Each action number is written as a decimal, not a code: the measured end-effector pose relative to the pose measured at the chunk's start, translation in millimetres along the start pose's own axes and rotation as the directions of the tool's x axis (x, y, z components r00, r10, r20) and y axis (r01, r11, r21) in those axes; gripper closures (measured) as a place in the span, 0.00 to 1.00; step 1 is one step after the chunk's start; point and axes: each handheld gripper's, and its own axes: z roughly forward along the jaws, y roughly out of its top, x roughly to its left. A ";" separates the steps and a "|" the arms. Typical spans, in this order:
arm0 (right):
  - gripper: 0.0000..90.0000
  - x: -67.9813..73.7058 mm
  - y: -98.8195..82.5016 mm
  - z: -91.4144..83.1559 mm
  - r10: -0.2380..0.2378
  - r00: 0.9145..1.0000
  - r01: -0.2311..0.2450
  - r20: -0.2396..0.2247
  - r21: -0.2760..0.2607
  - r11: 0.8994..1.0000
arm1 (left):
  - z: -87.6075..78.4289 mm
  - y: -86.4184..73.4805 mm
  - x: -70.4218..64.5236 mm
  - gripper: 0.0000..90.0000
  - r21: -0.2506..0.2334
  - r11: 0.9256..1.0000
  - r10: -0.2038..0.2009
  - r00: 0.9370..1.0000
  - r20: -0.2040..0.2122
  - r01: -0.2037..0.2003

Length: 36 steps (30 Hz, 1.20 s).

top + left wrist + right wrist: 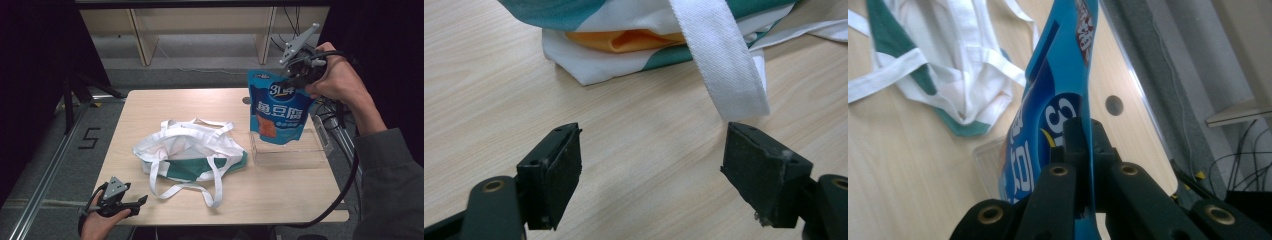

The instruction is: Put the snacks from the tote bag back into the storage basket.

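A blue snack pouch (277, 107) hangs in the air over the right part of the table, above a clear plastic tray (290, 152). My right gripper (295, 75) is shut on the pouch's top edge; in the right gripper view the jaws pinch the pouch (1058, 100) at its rim. A white and green cloth tote bag (192, 155) lies flat in the middle of the table with its straps spread. My left gripper (137, 202) rests at the table's front left corner, jaws wide open with nothing between them (651, 175); a white strap (724, 65) lies just ahead.
The wooden table (150, 110) has bare room at the back left and front right. A round hole (1114, 105) sits near its far edge. Cables trail off the right side (345, 185). Shelving stands behind the table.
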 end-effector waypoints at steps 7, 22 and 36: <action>1.00 -7.1 -15.6 3.6 0.023 1.000 -0.023 -0.007 -0.011 1.000 | -2.0 0.0 2.9 0.25 0.041 0.999 0.027 1.000 0.004 -0.027; 1.00 -13.3 -35.3 15.0 0.034 0.999 -0.035 -0.015 -0.028 0.999 | -0.8 -0.1 4.1 0.25 0.050 0.998 0.025 1.000 -0.001 -0.025; 1.00 -10.2 -46.3 37.2 0.043 0.997 -0.045 -0.058 -0.026 0.999 | -1.3 0.0 4.5 0.25 0.061 0.998 0.026 1.000 -0.001 -0.025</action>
